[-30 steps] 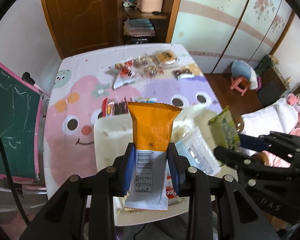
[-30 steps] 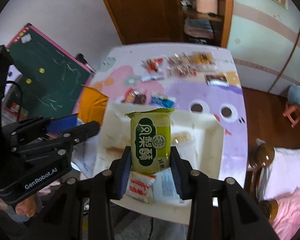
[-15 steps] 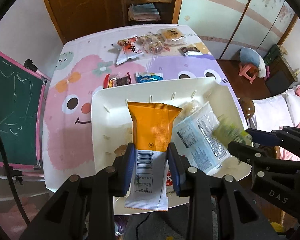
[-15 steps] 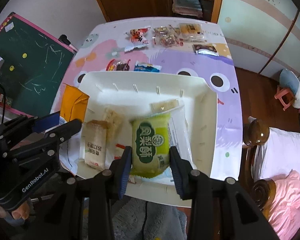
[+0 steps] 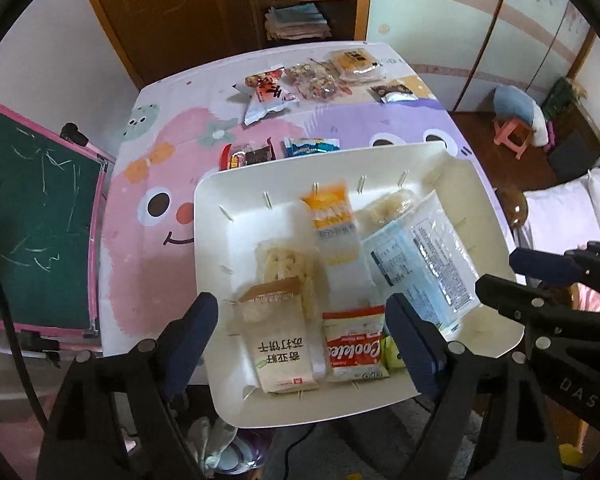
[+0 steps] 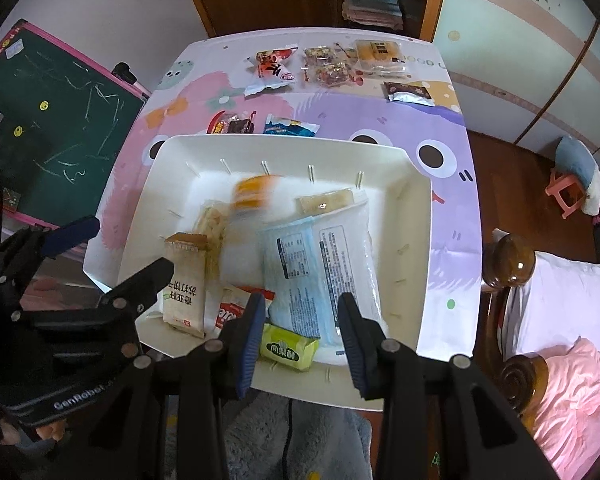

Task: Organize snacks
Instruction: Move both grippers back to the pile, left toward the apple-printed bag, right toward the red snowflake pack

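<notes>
A white tray (image 5: 204, 216) (image 6: 156, 168) sits on the cartoon tablecloth below both grippers. My left gripper (image 5: 308, 326) hangs over its near side; its jaws are opening and stand wide with nothing between them. An orange packet (image 5: 328, 212) (image 6: 256, 192) is blurred, dropping onto the tray floor. My right gripper (image 6: 300, 328) has its jaws narrowly apart. A green packet (image 6: 288, 346) (image 5: 392, 354) lies tilted on the tray's near edge beneath them, and the pads do not press on it.
In the tray lie a tan cracker packet (image 5: 280, 344), a red Cookies packet (image 5: 354, 346) and a large clear bag (image 5: 420, 256). Several snack packets (image 5: 268, 92) lie on the table's far half. A chalkboard (image 5: 32, 220) stands left, a bed with wooden posts (image 6: 512, 260) right.
Both grippers came down over the tray. The left jaws spread and the orange packet fell out. The green packet left the right jaws and now lies in the tray.
</notes>
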Demonstrator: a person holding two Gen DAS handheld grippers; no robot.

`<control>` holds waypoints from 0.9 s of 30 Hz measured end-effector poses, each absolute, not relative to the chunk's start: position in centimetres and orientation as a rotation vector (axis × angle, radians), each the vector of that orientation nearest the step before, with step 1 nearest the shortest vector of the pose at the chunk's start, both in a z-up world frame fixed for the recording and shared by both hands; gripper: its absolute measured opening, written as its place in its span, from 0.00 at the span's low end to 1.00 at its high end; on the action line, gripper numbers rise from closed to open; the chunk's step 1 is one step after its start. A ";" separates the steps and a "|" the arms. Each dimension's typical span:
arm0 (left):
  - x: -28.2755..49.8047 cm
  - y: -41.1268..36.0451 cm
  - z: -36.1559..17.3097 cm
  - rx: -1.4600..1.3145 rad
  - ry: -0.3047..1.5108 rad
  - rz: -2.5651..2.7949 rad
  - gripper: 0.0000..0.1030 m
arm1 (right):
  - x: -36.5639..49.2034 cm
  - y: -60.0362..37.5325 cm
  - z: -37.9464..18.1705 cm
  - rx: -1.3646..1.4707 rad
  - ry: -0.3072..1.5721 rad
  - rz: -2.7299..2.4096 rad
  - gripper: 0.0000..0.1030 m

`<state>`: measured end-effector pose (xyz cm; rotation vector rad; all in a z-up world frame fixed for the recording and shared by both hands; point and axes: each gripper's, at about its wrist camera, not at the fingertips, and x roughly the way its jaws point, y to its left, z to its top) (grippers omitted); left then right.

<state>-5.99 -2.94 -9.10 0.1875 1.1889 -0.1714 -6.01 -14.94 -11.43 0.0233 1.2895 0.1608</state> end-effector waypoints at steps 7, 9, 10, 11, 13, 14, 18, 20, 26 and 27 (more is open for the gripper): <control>-6.3 -2.9 -9.3 0.172 1.206 -0.163 0.82 | -6.2 -15.0 -11.2 0.020 1.286 0.167 0.37; -6.4 -2.8 -9.1 0.163 1.203 -0.153 0.82 | -6.2 -15.0 -11.1 0.019 1.285 0.168 0.37; -6.4 -2.7 -9.0 0.160 1.201 -0.151 0.82 | -6.2 -15.0 -11.1 0.019 1.285 0.167 0.37; -6.4 -2.6 -8.9 0.157 1.200 -0.149 0.82 | -6.3 -15.0 -11.0 0.019 1.284 0.168 0.37; -6.6 -2.7 -8.7 0.152 1.196 -0.145 0.82 | -6.4 -15.1 -10.8 0.017 1.280 0.170 0.37; -6.7 -2.7 -8.7 0.152 1.196 -0.144 0.82 | -6.4 -15.1 -10.8 0.016 1.278 0.171 0.37; -7.1 -2.7 -8.5 0.147 1.196 -0.135 0.82 | -6.8 -15.4 -10.5 0.012 1.270 0.178 0.37; -7.2 -2.8 -8.2 0.140 1.192 -0.133 0.82 | -7.0 -15.6 -10.3 0.012 1.263 0.182 0.37; -7.8 -2.9 -7.1 0.131 1.166 -0.102 0.82 | -7.3 -16.5 -9.6 0.023 1.240 0.187 0.37; -7.9 -2.8 -6.8 0.126 1.162 -0.096 0.82 | -7.2 -16.8 -9.3 0.029 1.233 0.190 0.37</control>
